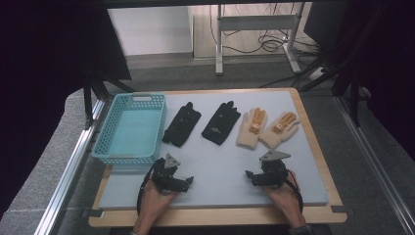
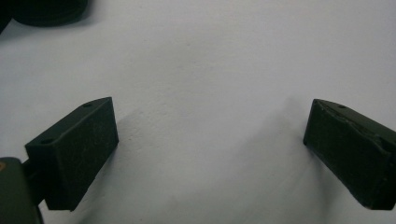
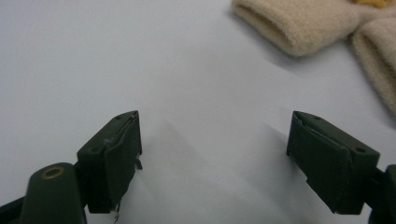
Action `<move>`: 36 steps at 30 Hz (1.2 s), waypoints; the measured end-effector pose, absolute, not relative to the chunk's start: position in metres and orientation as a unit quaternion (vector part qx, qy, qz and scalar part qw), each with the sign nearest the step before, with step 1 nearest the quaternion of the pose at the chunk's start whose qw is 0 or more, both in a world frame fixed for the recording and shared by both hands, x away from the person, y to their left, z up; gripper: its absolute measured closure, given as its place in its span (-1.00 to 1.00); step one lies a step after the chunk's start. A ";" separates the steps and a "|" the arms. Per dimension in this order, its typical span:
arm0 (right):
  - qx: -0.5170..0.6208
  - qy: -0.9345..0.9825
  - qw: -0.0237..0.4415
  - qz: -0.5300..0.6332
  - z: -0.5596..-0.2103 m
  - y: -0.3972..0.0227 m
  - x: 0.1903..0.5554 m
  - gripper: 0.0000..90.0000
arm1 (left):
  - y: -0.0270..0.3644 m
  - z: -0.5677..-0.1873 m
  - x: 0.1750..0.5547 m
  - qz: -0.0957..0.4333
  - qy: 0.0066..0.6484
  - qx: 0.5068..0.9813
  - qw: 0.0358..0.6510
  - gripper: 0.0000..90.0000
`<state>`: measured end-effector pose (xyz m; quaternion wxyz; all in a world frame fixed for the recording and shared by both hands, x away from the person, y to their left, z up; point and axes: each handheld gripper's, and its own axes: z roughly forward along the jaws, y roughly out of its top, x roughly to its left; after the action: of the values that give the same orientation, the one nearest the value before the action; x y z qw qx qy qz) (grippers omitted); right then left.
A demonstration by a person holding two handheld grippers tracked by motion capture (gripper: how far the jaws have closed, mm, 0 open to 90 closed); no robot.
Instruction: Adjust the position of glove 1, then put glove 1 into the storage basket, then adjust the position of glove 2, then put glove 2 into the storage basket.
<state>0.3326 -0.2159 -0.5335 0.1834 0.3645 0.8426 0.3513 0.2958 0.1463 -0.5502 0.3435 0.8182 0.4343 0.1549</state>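
Observation:
Two black gloves (image 1: 182,123) (image 1: 221,122) and two cream gloves (image 1: 251,128) (image 1: 280,129) with orange patches lie in a row across the middle of the pale mat (image 1: 220,161). A light blue basket (image 1: 130,128) stands empty at the left. My left gripper (image 1: 169,172) rests near the mat's front, just below the basket; its jaws stand wide apart with bare mat between them (image 2: 210,135). My right gripper (image 1: 270,169) sits below the cream gloves, open and empty (image 3: 215,135), with the cream glove cuffs (image 3: 299,23) ahead of it.
The mat lies on a wooden board (image 1: 318,147) set on a metal-framed table. Beyond the table, a desk frame (image 1: 254,29) and cables stand on the floor. Bare mat stretches between the two grippers.

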 end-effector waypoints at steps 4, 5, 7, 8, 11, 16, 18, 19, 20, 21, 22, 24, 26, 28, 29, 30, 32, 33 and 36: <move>0.368 0.842 0.184 0.349 -0.534 -0.216 0.333 -0.68 | 0.146 -0.550 0.296 0.155 0.435 0.818 0.344 -0.93; 0.368 0.842 0.184 0.349 -0.534 -0.216 0.333 -0.68 | 0.146 -0.550 0.296 0.155 0.435 0.818 0.344 -0.93; 0.369 0.841 0.185 0.349 -0.534 -0.216 0.333 -0.68 | 0.146 -0.550 0.296 0.155 0.435 0.818 0.344 -0.93; 0.369 0.841 0.185 0.349 -0.534 -0.216 0.333 -0.68 | 0.146 -0.550 0.296 0.155 0.435 0.818 0.344 -0.93; 0.370 0.841 0.185 0.349 -0.534 -0.216 0.333 -0.68 | 0.146 -0.550 0.296 0.155 0.435 0.818 0.344 -0.92; 0.370 0.841 0.184 0.348 -0.534 -0.216 0.333 -0.68 | 0.146 -0.550 0.296 0.154 0.434 0.819 0.341 -0.92; 0.370 0.841 0.183 0.349 -0.534 -0.216 0.333 -0.68 | 0.146 -0.550 0.296 0.154 0.435 0.819 0.340 -0.92; 0.370 0.841 0.183 0.349 -0.534 -0.216 0.333 -0.68 | 0.146 -0.550 0.296 0.154 0.435 0.819 0.340 -0.92; 0.370 0.841 0.183 0.349 -0.534 -0.216 0.333 -0.68 | 0.146 -0.550 0.296 0.154 0.435 0.819 0.340 -0.92; 0.370 0.841 0.183 0.349 -0.534 -0.216 0.333 -0.68 | 0.146 -0.550 0.296 0.153 0.436 0.819 0.341 -0.92; 0.370 0.841 0.183 0.349 -0.534 -0.216 0.333 -0.68 | 0.146 -0.550 0.296 0.153 0.436 0.819 0.341 -0.92; 0.370 0.841 0.184 0.349 -0.534 -0.216 0.333 -0.68 | 0.146 -0.550 0.296 0.154 0.438 0.817 0.343 -0.92; 0.370 0.841 0.183 0.349 -0.534 -0.216 0.333 -0.68 | 0.146 -0.549 0.295 0.153 0.439 0.816 0.344 -0.90; 0.370 0.841 0.183 0.349 -0.534 -0.216 0.333 -0.68 | 0.146 -0.548 0.296 0.152 0.440 0.817 0.341 -0.87; 0.370 0.841 0.184 0.348 -0.534 -0.216 0.333 -0.68 | 0.147 -0.547 0.296 0.151 0.441 0.816 0.340 -0.83; 0.370 0.841 0.184 0.349 -0.534 -0.216 0.333 -0.68 | 0.149 -0.544 0.297 0.147 0.447 0.814 0.341 -0.71; 0.370 0.841 0.184 0.349 -0.534 -0.216 0.333 -0.68 | 0.151 -0.542 0.300 0.137 0.449 0.811 0.349 -0.70; 0.370 0.841 0.184 0.349 -0.534 -0.216 0.333 -0.68 | 0.151 -0.541 0.301 0.138 0.449 0.811 0.349 -0.70; 0.370 0.841 0.184 0.349 -0.534 -0.216 0.333 -0.68 | 0.150 -0.536 0.304 0.145 0.447 0.811 0.348 -0.69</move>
<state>0.3332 -0.2160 -0.5339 0.1839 0.3702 0.8411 0.3488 0.3043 0.1496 -0.5364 0.3478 0.8113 0.4471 0.1448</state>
